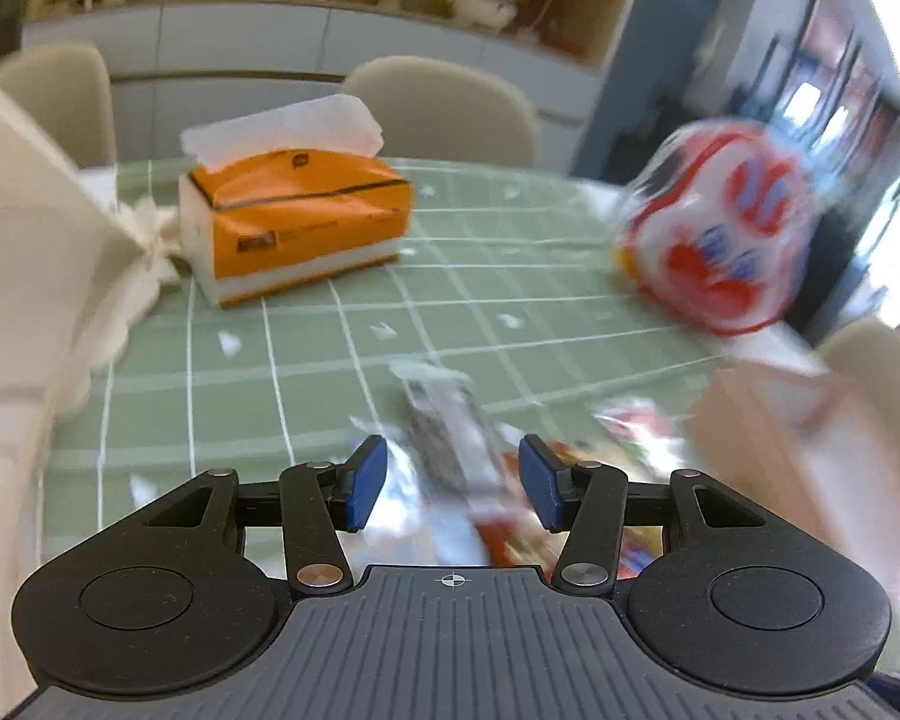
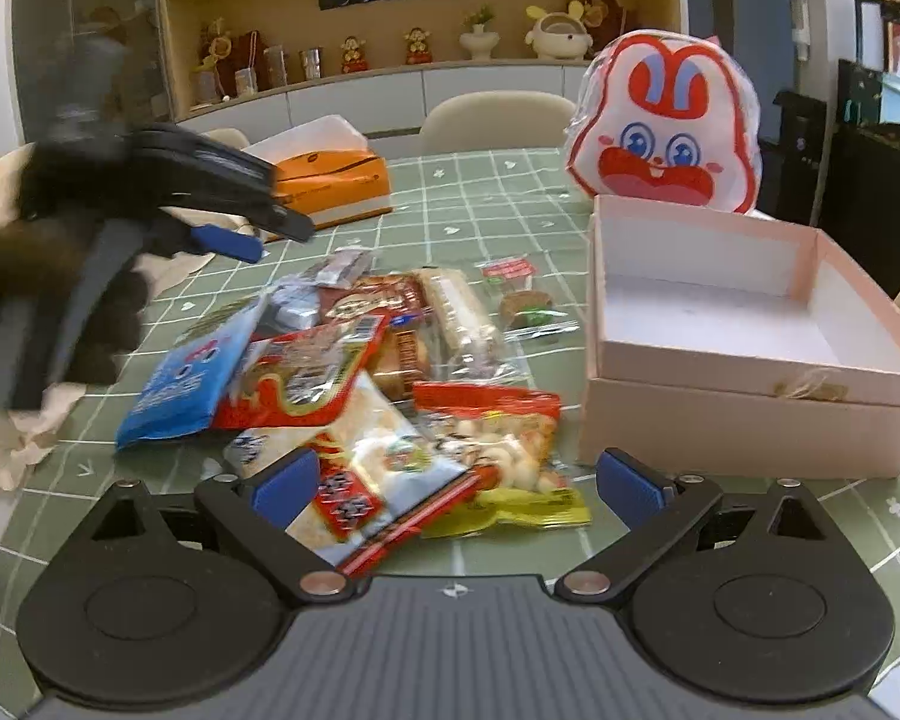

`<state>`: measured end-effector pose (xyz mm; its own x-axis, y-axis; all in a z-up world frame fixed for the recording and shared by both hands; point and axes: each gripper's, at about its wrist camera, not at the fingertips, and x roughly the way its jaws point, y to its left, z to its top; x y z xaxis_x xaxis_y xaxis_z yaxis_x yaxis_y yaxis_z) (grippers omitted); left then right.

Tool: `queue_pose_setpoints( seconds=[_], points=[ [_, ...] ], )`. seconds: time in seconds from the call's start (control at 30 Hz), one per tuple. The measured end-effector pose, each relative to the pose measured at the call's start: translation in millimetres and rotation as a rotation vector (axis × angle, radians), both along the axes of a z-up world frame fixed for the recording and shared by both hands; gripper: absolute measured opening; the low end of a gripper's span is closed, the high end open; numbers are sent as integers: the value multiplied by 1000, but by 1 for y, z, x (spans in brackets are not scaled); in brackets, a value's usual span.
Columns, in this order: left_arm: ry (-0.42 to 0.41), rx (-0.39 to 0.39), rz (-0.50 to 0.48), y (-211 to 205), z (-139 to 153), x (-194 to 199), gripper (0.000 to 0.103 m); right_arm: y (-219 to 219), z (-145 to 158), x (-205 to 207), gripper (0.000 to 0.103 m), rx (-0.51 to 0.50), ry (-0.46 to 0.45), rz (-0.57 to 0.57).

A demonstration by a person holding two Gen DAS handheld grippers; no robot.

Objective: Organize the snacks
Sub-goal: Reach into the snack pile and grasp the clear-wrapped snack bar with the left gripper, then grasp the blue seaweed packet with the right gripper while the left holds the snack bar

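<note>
Left tongs [image 1: 453, 483] apart, nothing clamped; blurred grey-white snack stick packet [image 1: 450, 426] below them, long axis running away from camera. Right tongs [image 2: 457, 480] apart above heap of crinkly snack packets [image 2: 354, 372] on green checked worktop [image 2: 510, 192]. Open pink cardboard box [image 2: 720, 360] just right of heap.

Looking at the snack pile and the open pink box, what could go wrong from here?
1. The snack packets overlap in a heap, so the right gripper, open above them, may catch two packets or slip on the glossy film.
2. The left gripper is also open over the same heap, and its picture is blurred; the two grippers could collide.
3. The pink box looks light, so a nudge could push it across the table.
</note>
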<state>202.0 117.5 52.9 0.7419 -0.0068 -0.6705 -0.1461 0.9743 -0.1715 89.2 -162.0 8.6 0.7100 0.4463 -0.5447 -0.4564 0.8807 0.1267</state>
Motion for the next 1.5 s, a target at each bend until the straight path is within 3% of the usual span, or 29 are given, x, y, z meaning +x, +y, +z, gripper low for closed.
queue_pose_setpoints(
  seconds=[0.13,0.3,0.4,0.53,0.7,0.93,1.1,1.27,1.37,1.5],
  points=[
    [85,142,-9,-21,-20,35,56,-17,-1,9,100,67,28,-12],
    [117,209,-25,-37,-34,51,55,-26,-3,14,100,116,51,-9],
    [105,228,-37,-41,-35,52,47,-27,-4,15,100,113,51,-4],
    [55,205,-51,-37,-26,39,43,-25,-3,14,100,95,33,-17],
    [-41,145,-86,-26,0,-19,43,-11,5,7,100,41,25,21],
    [-116,65,-24,17,7,-144,43,55,24,-6,100,-6,41,262],
    [-136,-27,28,48,2,-204,43,126,24,-11,100,-90,5,373],
    [-174,-69,38,65,-3,-232,43,171,13,-9,100,-214,-66,395],
    [-183,-90,28,68,-9,-237,43,181,5,1,100,-231,-44,370],
    [-172,-114,-12,63,-15,-239,43,188,0,0,100,-266,-92,364]
  ],
)
